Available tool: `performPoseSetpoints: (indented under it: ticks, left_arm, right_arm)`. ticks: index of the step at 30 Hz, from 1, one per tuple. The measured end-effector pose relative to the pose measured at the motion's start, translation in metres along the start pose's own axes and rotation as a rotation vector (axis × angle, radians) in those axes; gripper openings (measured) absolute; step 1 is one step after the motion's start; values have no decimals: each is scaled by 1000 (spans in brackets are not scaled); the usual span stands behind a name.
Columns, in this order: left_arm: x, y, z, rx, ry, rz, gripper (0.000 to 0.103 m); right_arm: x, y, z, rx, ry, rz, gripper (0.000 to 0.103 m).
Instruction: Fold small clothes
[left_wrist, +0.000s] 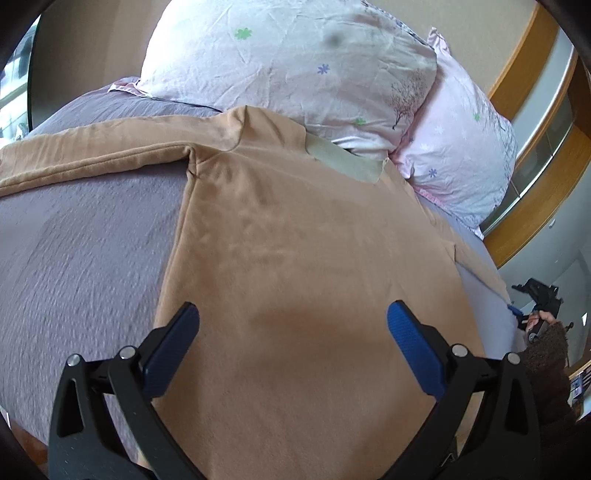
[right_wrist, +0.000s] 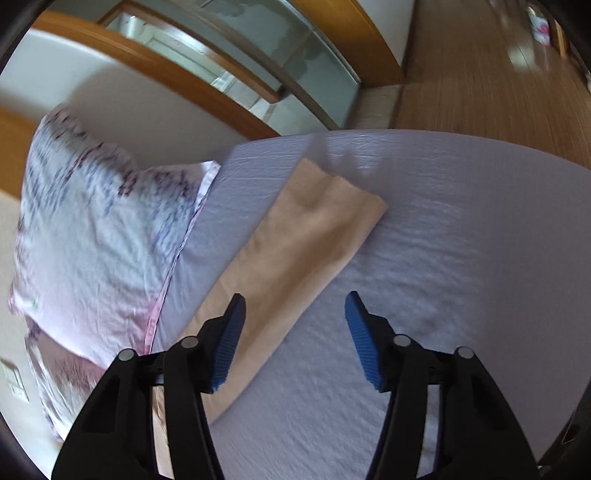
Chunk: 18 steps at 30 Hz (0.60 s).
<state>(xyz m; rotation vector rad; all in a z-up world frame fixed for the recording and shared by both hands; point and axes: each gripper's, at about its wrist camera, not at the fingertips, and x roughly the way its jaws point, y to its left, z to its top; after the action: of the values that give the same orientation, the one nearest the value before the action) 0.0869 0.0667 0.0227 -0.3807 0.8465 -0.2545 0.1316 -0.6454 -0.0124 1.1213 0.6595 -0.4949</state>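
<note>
A tan long-sleeved top (left_wrist: 295, 251) lies flat on the lilac bed sheet (left_wrist: 81, 251), collar toward the pillows, its left sleeve (left_wrist: 92, 162) stretched out to the left. My left gripper (left_wrist: 293, 325) is open and empty, hovering over the top's lower body. In the right wrist view the other tan sleeve (right_wrist: 295, 251) lies straight on the sheet (right_wrist: 443, 277), its cuff pointing away. My right gripper (right_wrist: 295, 328) is open and empty above that sleeve, its left finger (right_wrist: 229, 339) over the cloth.
Two floral pillows (left_wrist: 288, 62) (left_wrist: 461, 162) lie at the head of the bed; one shows in the right wrist view (right_wrist: 99, 236). A wooden headboard frame (right_wrist: 155, 70) and wooden floor (right_wrist: 480, 74) lie beyond the bed edge.
</note>
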Motion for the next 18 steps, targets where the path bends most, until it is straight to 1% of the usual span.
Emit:
performPoseSetpoints:
  ticks: [2,3,4,5,6,7,8,9,11,12,14,16,17,18]
  left_arm:
    - [-3,13,6,-42,-13,-11,101]
    - [-5,20,9,-62,-25,-9,101]
    - [-9,28,13,-84,-42,3,101]
    - [-13,36,16,-99,-58,16,101]
    - [-18,44,20,-115,-80,34,101]
    - [-22,52,22,-126,-94,49,101]
    - [-27,61,23,-141,-112,62,101]
    - [-33,72,24,-158,-134,72,101]
    - [-46,94,27,-189,-202,84,101]
    - [-50,100,28,-186,-222,89,101]
    - [-56,114,34,-171,-245,129,101]
    - [-63,127,38,-191,-258,180,101]
    - [-65,134,41,-215,-261,185,101]
    - [-67,142,43,-250,-261,178,101]
  right_arm:
    - [9,-10,6,50,-16,43,42]
    - [14,-13,9,65,-28,57,34]
    - [18,-15,11,76,-37,64,29]
    - [19,-21,16,86,-44,66,14]
    - [24,-23,19,93,-43,58,6]
    - [24,-20,20,82,-54,48,6]
    - [17,-12,20,44,-73,25,6]
    - [8,10,12,-54,-114,26,6]
    - [-11,66,-10,-272,-156,77,6]
    - [-20,101,-32,-386,-159,128,6]
    - [-32,165,-82,-576,-128,244,6]
    - [-40,232,-150,-767,-62,376,6]
    - [-40,258,-179,-839,-27,429,6]
    - [-38,286,-219,-922,24,492,6]
